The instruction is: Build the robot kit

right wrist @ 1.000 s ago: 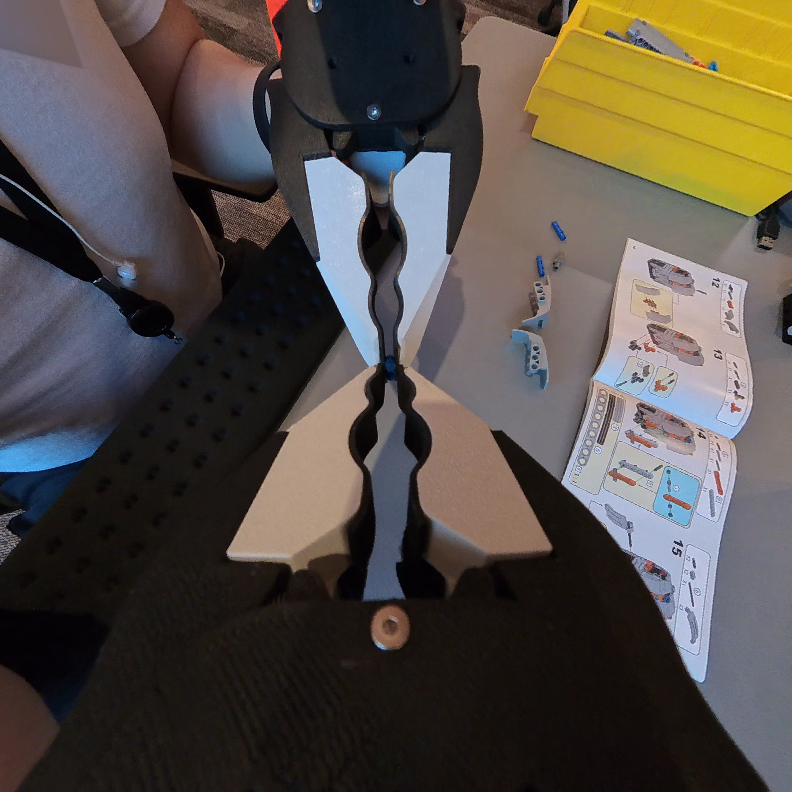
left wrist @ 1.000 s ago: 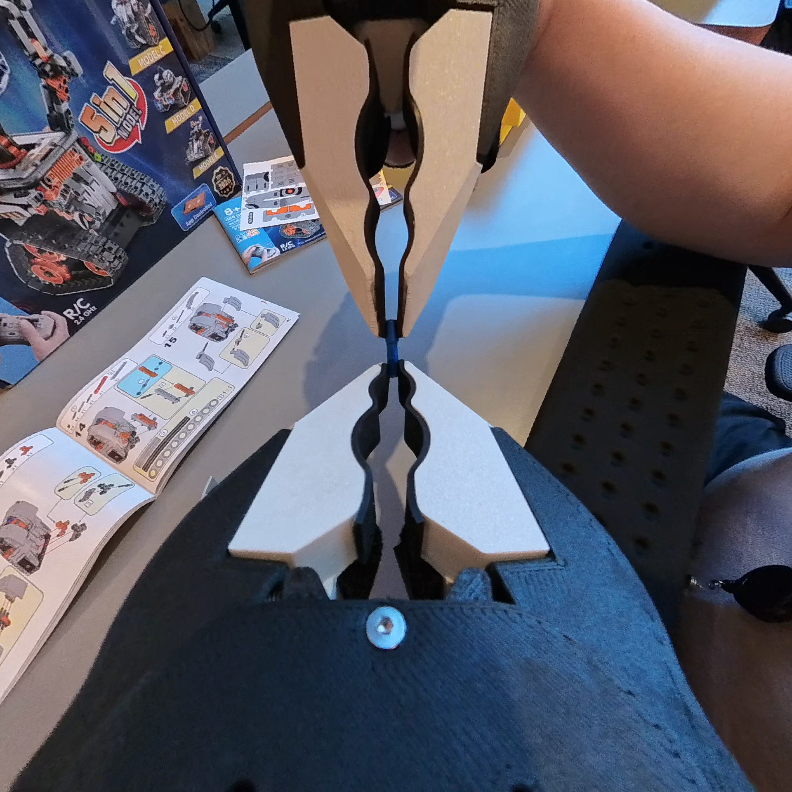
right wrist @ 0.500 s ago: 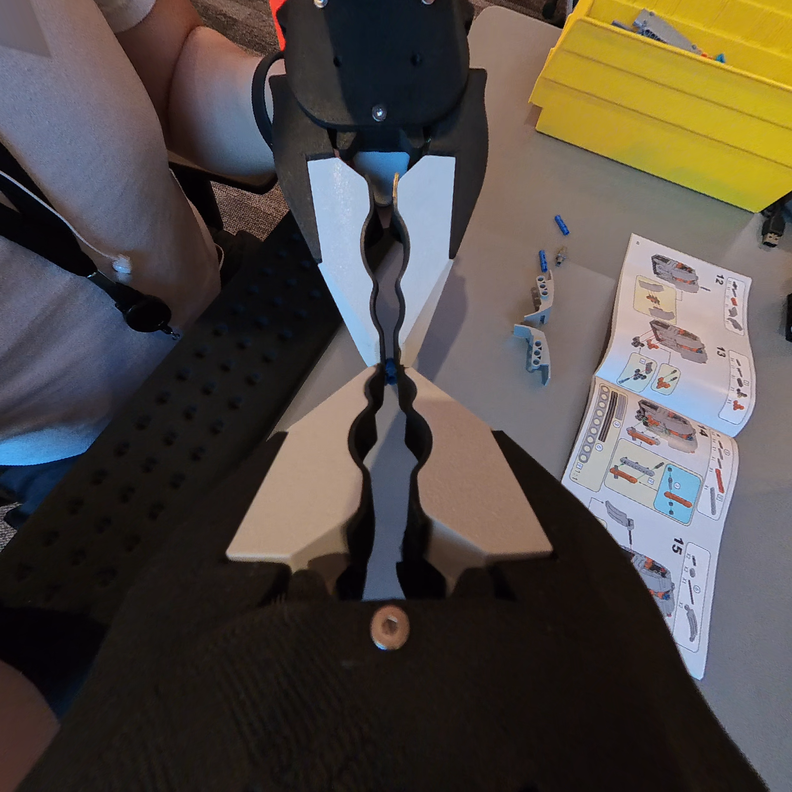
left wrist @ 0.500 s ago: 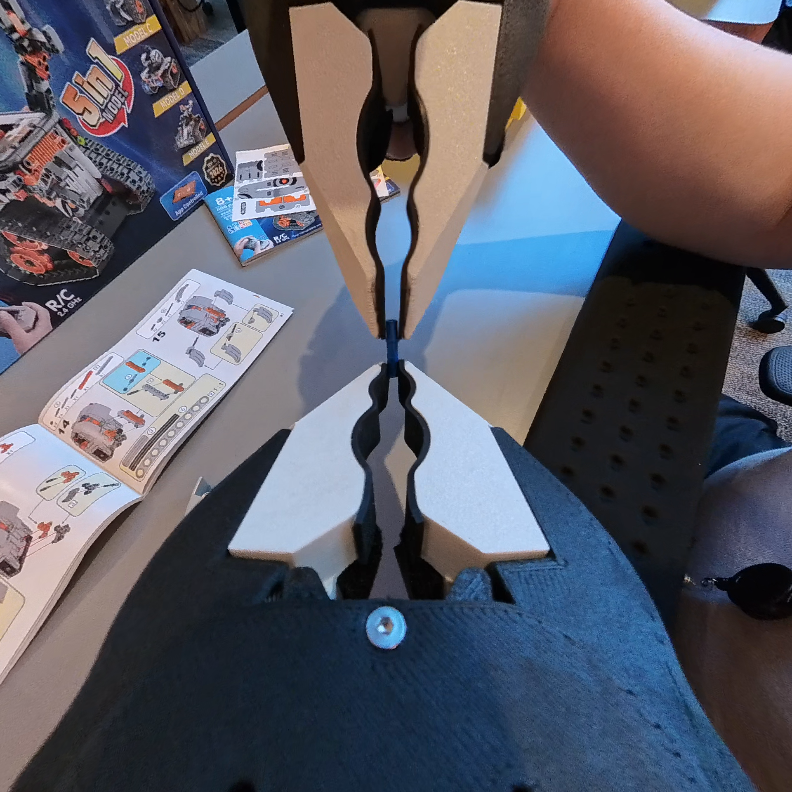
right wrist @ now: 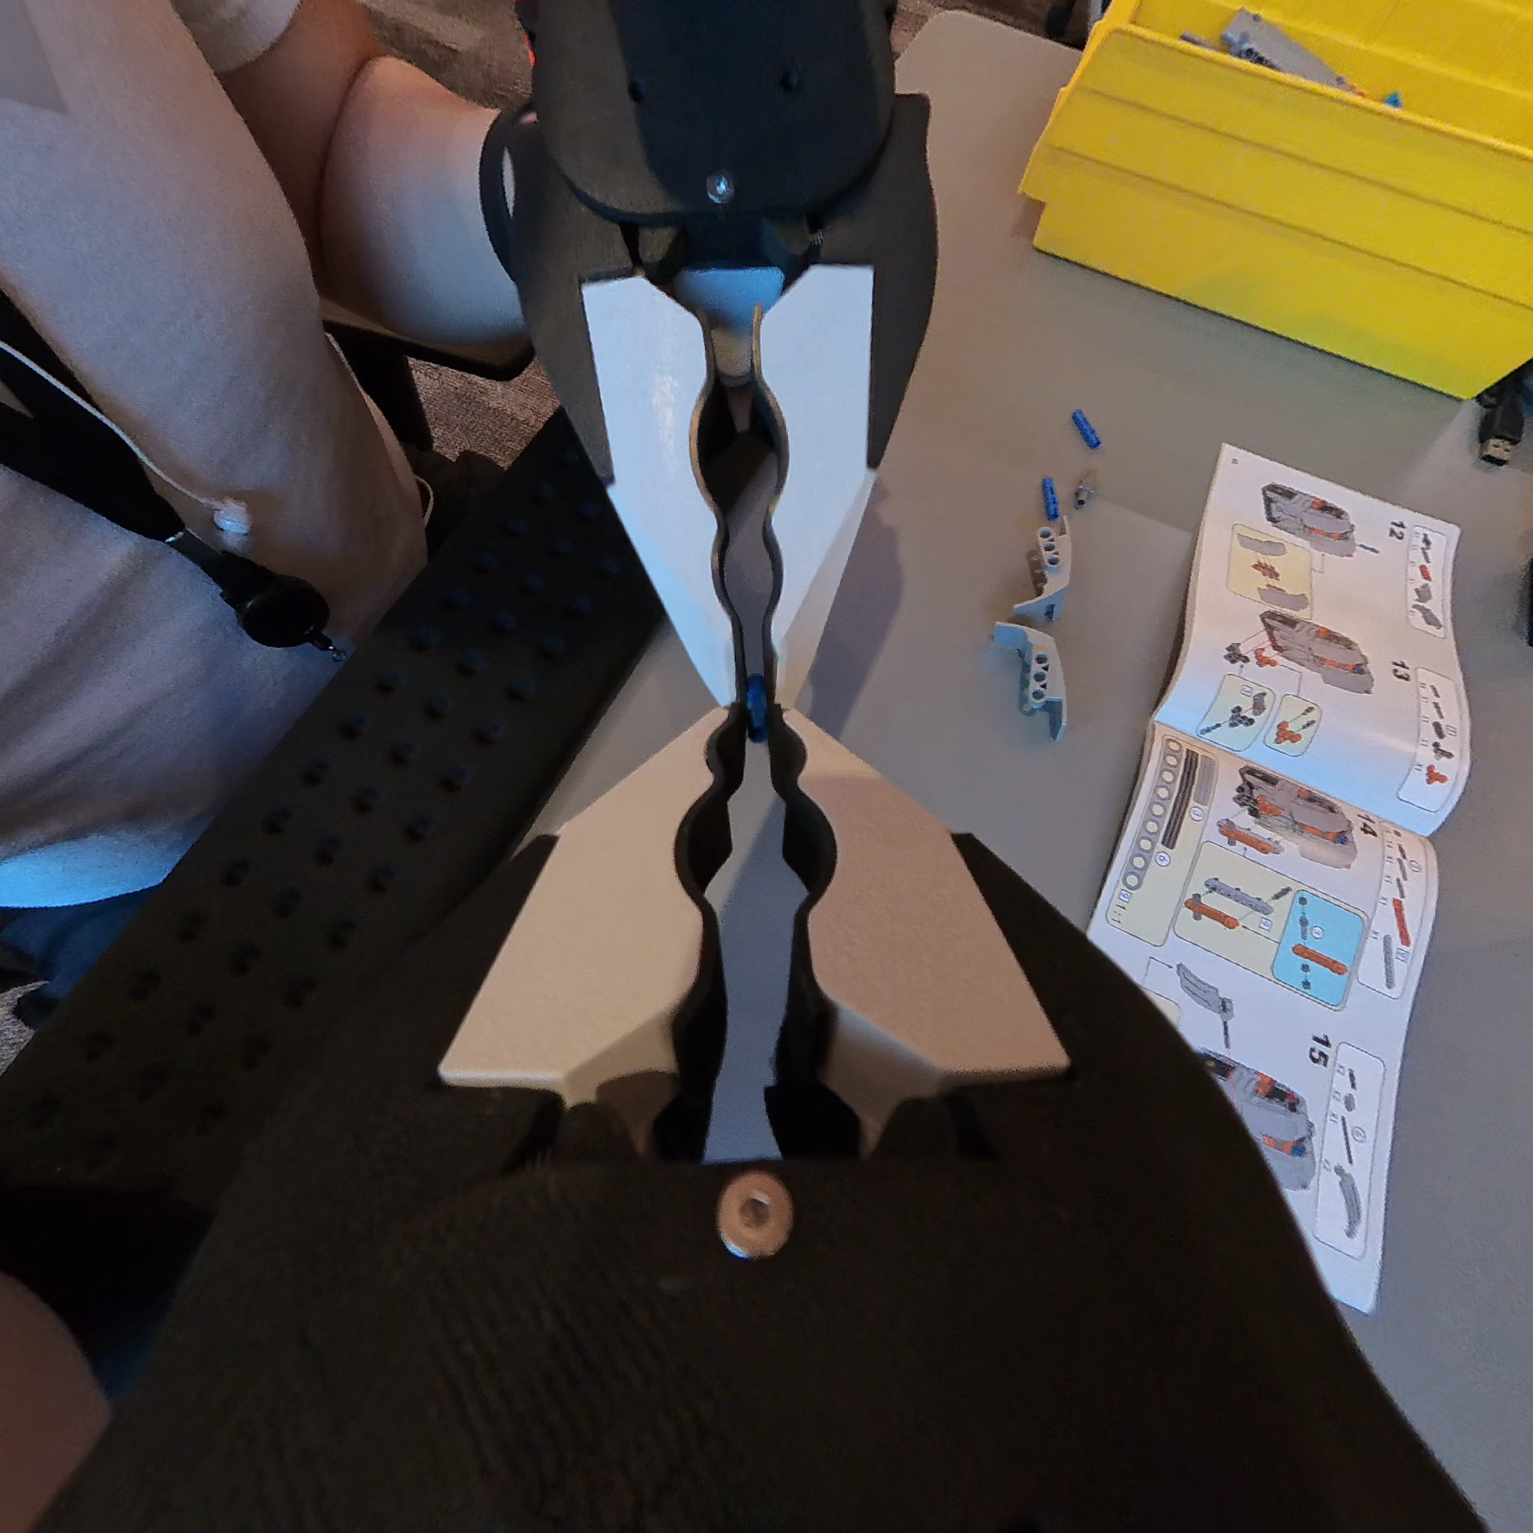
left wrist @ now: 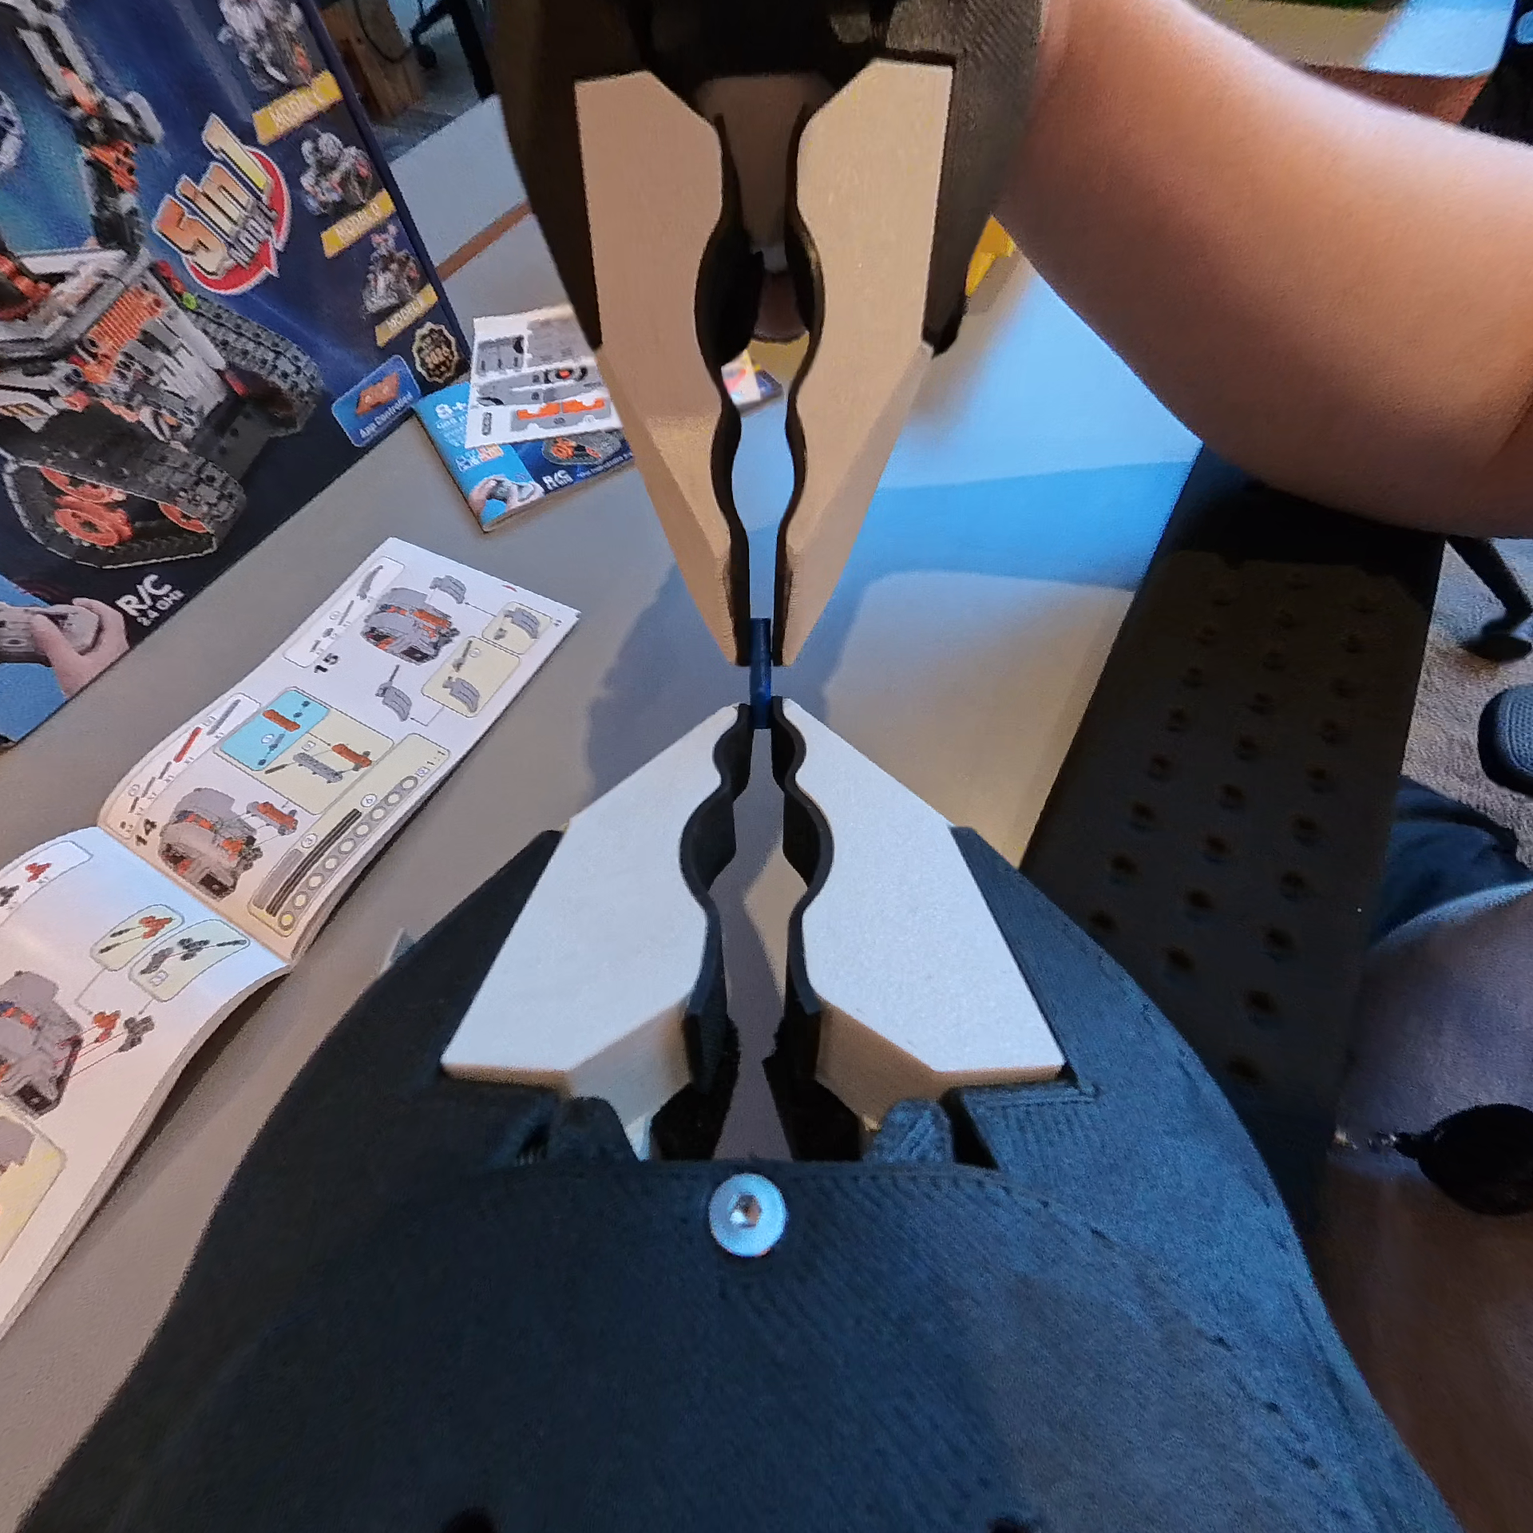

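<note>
A small blue pin (left wrist: 760, 676) is held over the grey table, pinched at both ends. My left gripper (left wrist: 756, 715) is shut on its near end in the left wrist view. My right gripper (left wrist: 759, 651) comes in from above, tip to tip with the left one, and is shut on the far end. In the right wrist view my right gripper (right wrist: 753, 732) grips the same blue pin (right wrist: 755, 698), and the left gripper (right wrist: 753, 684) points down at it from above. A person's forearm (left wrist: 1286, 249) reaches in behind the right gripper.
An open instruction booklet (left wrist: 274, 780) lies on the table (right wrist: 954, 431), also in the right wrist view (right wrist: 1294, 829). Near it lie two grey pieces (right wrist: 1037, 672) and loose blue pins (right wrist: 1085, 429). There are also a toy box (left wrist: 149, 290), yellow bins (right wrist: 1294, 166) and a black perforated board (right wrist: 332, 788). My left and right fingertips are right by each other.
Both grippers stay shut tip to tip on the blue pin. The pair has only swayed slightly over the table; nothing was let go.
</note>
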A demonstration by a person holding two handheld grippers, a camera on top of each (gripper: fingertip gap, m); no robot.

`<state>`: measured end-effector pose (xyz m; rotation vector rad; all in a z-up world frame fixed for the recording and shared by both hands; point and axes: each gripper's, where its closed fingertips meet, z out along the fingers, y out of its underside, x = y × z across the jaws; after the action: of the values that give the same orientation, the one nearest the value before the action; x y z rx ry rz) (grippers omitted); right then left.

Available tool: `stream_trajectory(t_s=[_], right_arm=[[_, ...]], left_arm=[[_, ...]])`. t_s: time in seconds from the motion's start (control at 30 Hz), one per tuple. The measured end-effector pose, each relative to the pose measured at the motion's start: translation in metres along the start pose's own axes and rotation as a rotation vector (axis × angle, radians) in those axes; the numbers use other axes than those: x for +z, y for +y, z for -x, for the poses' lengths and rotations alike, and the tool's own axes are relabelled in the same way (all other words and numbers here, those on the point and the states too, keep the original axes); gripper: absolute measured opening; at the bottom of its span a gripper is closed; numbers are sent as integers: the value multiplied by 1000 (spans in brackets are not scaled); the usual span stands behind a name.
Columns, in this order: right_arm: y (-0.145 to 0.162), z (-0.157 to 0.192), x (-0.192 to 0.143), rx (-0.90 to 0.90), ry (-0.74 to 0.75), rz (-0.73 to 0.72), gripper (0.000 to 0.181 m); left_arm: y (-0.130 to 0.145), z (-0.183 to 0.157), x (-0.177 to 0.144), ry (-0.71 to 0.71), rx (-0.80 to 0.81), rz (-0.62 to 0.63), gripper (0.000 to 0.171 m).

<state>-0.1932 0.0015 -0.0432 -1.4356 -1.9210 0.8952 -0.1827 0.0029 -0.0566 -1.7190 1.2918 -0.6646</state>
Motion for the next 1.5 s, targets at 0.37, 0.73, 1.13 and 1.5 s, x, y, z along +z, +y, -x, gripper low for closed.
stream_trajectory(t_s=[0.37,0.73,1.13,1.5], right_arm=[[13,-22,-34,28,150,6,5],[16,-23,-47,18,183,-2,4],[22,-24,-54,23,205,10,4],[30,-27,-59,45,228,28,4]], left_arm=[[84,26,36,-196,-360,272,29],[92,30,57,-305,-288,370,24],[93,32,56,-304,-313,396,17],[99,28,44,-264,-295,419,24]])
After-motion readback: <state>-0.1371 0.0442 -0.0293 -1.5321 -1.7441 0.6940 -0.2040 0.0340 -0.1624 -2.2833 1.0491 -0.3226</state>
